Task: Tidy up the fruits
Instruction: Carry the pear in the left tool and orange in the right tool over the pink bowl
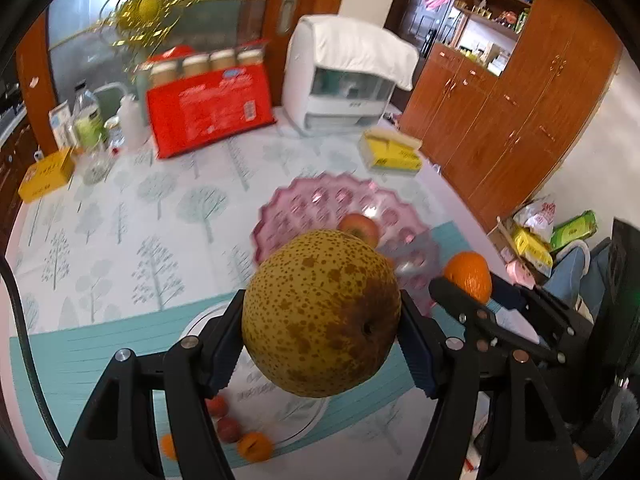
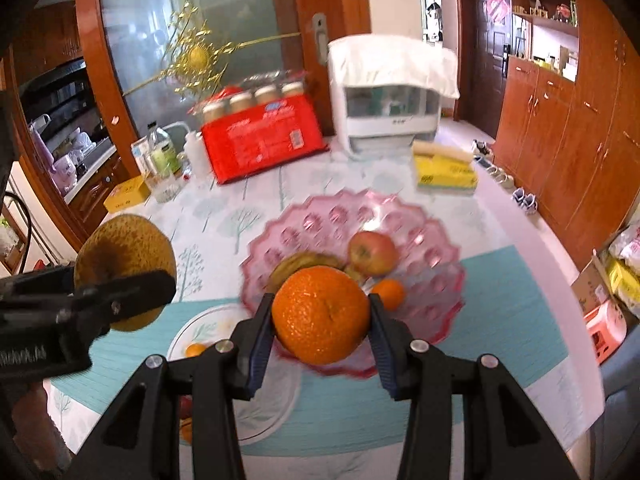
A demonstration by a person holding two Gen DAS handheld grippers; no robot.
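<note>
The left gripper (image 1: 322, 340) is closed on a large speckled pear (image 1: 320, 314), its two pads pressing on the sides of the fruit, held in the air above the white plate (image 1: 304, 420); the right gripper (image 2: 320, 330) is clamped on a big orange (image 2: 320, 314) in the same way, above the near rim of the pink glass bowl (image 2: 432, 240); inside this bowl lie a red apple (image 2: 372, 252), a small tangerine (image 2: 387, 292) and a brownish fruit, partly hidden; on the plate there remain some small red fruits (image 1: 226, 428) and a small orange one (image 1: 254, 446); bowl and plate stand close together on the tablecloth with tree pattern (image 1: 120, 220).
</note>
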